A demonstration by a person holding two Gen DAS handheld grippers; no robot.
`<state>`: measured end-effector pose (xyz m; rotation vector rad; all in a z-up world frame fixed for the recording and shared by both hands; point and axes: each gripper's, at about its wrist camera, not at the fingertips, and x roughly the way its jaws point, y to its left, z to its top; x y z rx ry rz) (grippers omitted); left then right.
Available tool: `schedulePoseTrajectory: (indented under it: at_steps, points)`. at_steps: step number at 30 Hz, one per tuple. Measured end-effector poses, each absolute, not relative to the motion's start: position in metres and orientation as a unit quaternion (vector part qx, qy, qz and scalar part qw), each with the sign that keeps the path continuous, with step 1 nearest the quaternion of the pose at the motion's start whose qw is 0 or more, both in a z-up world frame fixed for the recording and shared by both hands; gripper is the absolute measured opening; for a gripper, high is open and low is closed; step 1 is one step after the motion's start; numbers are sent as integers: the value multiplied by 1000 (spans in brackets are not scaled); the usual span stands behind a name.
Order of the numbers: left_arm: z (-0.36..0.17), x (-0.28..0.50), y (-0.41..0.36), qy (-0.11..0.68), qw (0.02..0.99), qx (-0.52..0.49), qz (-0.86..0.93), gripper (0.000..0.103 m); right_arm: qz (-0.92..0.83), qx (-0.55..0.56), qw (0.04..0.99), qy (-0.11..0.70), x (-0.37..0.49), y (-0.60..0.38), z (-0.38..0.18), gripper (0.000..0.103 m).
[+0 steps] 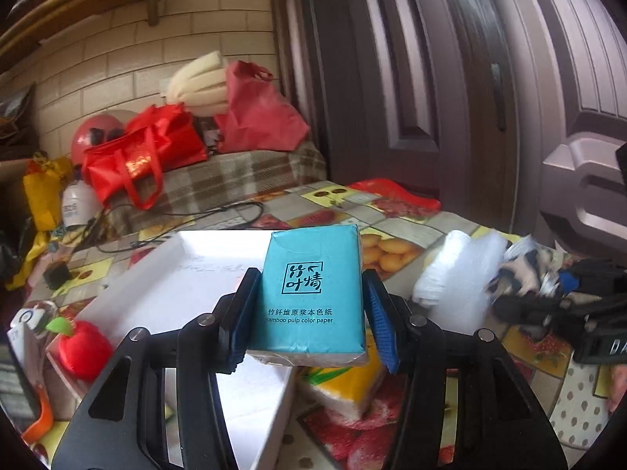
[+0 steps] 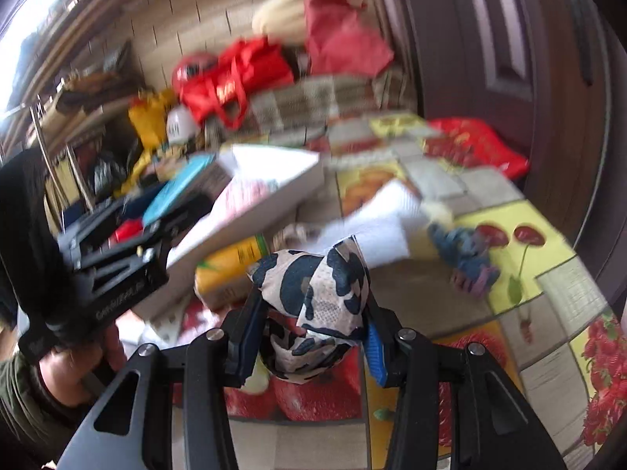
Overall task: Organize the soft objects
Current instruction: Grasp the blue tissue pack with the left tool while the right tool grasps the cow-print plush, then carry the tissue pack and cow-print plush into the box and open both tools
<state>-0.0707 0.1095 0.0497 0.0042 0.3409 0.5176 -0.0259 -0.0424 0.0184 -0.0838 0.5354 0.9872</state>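
Currently, a teal paper-wrapped tissue pack (image 1: 313, 293) is being gripped by the left gripper (image 1: 311, 313) above a white shallow box (image 1: 188, 286). A black-and-cream patterned cloth bundle (image 2: 317, 293) is being clamped by the right gripper (image 2: 311, 333) over the fruit-print tablecloth (image 2: 509, 274).

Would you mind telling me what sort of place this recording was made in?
Probably a lived-in room of a home: a table with a fruit-print cover, a plaid-covered couch piled with red shopping bags, and a panelled door behind.

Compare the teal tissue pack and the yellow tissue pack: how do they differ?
The teal tissue pack is lifted between the left gripper pads; the yellow tissue pack lies on the table. The teal one is fully visible, the yellow one partly hidden beneath it. Both are soft wrapped packs.
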Motion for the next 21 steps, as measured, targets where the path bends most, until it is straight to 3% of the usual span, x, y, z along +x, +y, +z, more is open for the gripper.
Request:
schedulePoseTrajectory:
  at_steps: [8, 21]
  points:
    - [49, -109, 132, 152, 943, -12, 297, 52, 461, -74, 872, 146, -57, -29, 31, 45]
    - [44, -125, 161, 151, 932, -32, 329, 52, 485, -93, 855, 161, -58, 7, 27, 45]
